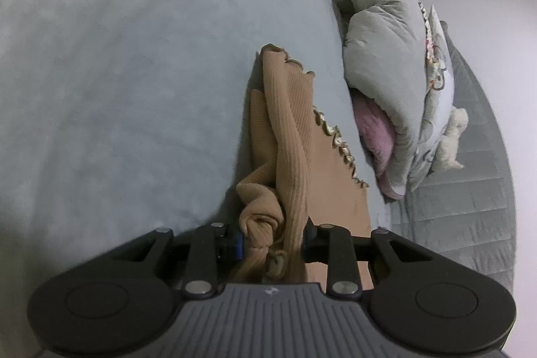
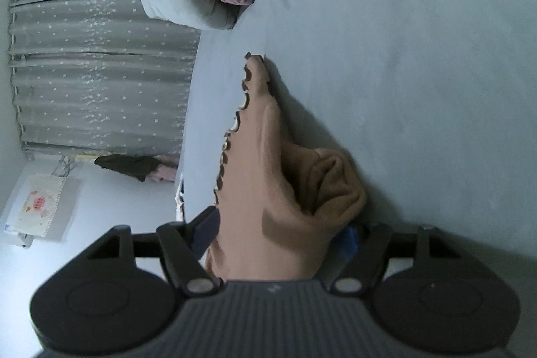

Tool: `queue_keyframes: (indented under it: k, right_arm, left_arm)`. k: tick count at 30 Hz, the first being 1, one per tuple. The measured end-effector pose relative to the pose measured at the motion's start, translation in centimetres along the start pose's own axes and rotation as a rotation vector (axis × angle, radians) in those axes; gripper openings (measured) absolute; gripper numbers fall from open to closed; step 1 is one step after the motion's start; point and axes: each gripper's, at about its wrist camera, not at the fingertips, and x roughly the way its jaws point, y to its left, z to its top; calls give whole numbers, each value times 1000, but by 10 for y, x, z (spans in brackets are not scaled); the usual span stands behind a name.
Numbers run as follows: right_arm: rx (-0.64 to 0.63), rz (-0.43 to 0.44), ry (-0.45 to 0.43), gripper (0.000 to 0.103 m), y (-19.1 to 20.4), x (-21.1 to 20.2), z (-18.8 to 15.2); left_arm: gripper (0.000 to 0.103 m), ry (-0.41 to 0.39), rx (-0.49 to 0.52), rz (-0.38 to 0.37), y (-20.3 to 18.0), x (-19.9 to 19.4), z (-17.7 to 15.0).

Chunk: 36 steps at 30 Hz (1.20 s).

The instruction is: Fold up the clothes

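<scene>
On the pale blue-grey bed [image 1: 117, 72], the tan ribbed knit garment with a scalloped trim [image 1: 288, 130] lies bunched, unfolded. Left hand-held gripper [image 1: 273, 240] pinches one gathered end; right hand-held gripper [image 2: 282, 234], jaws wider, holds another bunch, so folding has barely begun.

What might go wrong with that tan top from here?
1. The left tool grips only a bunched corner of the top; a pull could slip it free.
2. In the right view the top fills the right tool, whose hold is unclear, so that end may drop.
3. The frilled hem lies near the bed edge and might slide off.
</scene>
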Motion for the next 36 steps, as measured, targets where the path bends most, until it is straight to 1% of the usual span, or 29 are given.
queue_keyframes:
  k: [3, 5, 8, 10, 13, 15, 18, 20, 22, 24, 29, 31, 33, 34, 36]
  right_arm:
    - [9, 9, 39, 70, 2, 7, 7]
    - [10, 5, 90, 70, 5, 10, 16]
    - [-24, -27, 141, 70, 7, 8, 19]
    - [-42, -43, 160, 70, 7, 6, 22]
    - [-51, -49, 163, 70, 6, 4, 25]
    - [-63, -48, 164, 73, 7, 5, 27]
    - [-88, -50, 169, 74, 11, 9, 32]
    - [-125, -79, 150, 75, 17, 4, 36]
    - [-150, -99, 153, 75, 18, -2, 38]
    - [-157, -108, 156, 77, 19, 3, 43]
    - [-175, -83, 138, 81, 27, 21, 59]
    - [-191, -76, 135, 81, 33, 35, 66]
    - [-224, -77, 125, 77, 42, 52, 75]
    - [-240, -82, 125, 75, 44, 60, 77]
    - [-270, -94, 127, 68, 49, 75, 80]
  left_arm:
    - [27, 10, -5, -43, 5, -2, 2]
    - [27, 18, 3, -72, 7, -5, 1]
    - [28, 51, 52, -72, 8, -9, 3]
    - [29, 68, 58, -65, 8, -9, 6]
    - [30, 71, 80, -49, 3, -7, 9]
    - [31, 65, 91, -41, 0, -5, 11]
    - [31, 59, 81, -45, 0, -3, 17]
    - [31, 62, 83, -46, 1, -3, 18]
    - [31, 63, 94, -43, 0, -1, 20]
    - [31, 58, 93, -44, 0, 1, 23]
    - [31, 13, 75, -55, 1, 8, 32]
    - [31, -9, 62, -65, 4, 12, 38]
    - [29, -25, 55, -73, 5, 20, 47]
    - [27, -29, 57, -70, 5, 22, 50]
    - [26, -31, 66, -60, 3, 26, 54]
